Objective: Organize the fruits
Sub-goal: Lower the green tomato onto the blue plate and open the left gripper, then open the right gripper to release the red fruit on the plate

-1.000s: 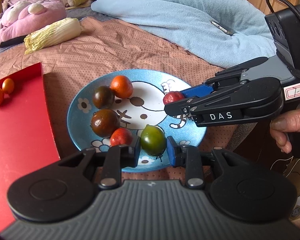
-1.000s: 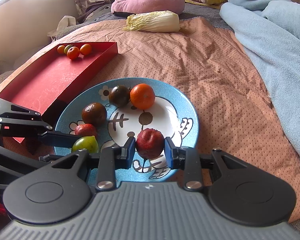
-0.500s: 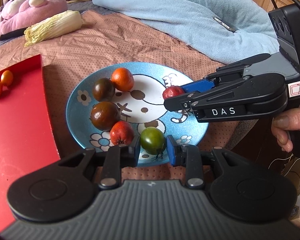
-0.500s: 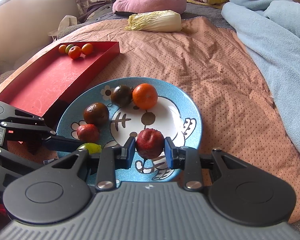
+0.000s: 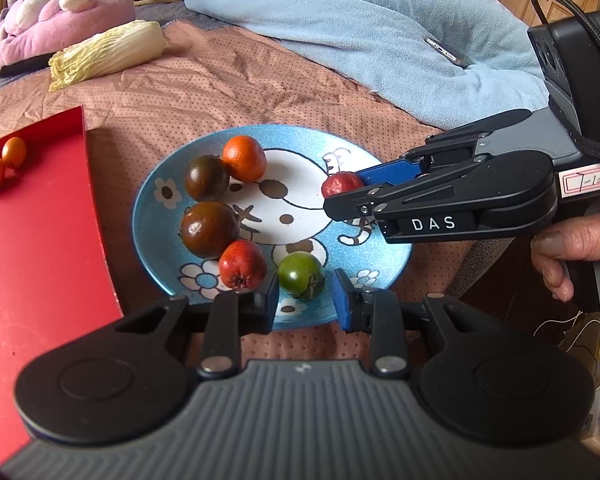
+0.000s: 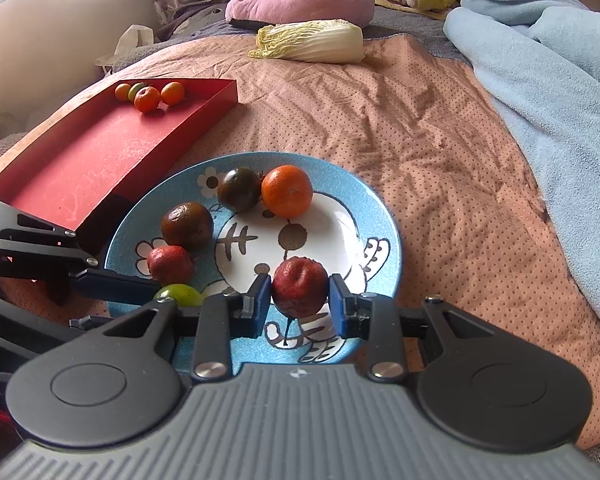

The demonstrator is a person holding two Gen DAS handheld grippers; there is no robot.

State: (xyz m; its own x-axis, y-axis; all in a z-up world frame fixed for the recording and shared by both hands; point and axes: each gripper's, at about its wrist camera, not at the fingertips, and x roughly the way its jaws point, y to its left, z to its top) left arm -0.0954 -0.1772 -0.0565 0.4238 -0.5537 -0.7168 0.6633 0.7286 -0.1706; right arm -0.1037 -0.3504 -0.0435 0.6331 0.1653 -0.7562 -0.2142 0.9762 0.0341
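Fruit small, round, light, thin-skinned, bruisable: dark red hawthorn-like fruit (image 6: 299,289) pinched across its middle in right claw (image 6: 299,305); glossy green tomato (image 5: 301,275) between left claw's (image 5: 305,302) parted fingers, ungripped.

bed with a dotted pink cover (image 6: 420,152), blue plate (image 6: 384,216) in the middle, red tray (image 6: 100,160) just left of it, cabbage (image 6: 312,42) behind, blue blanket (image 6: 548,92) to its right

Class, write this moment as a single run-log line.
left gripper: open around green tomato | right gripper: shut on red fruit | both over blue plate | red tray: small fruits in far corner
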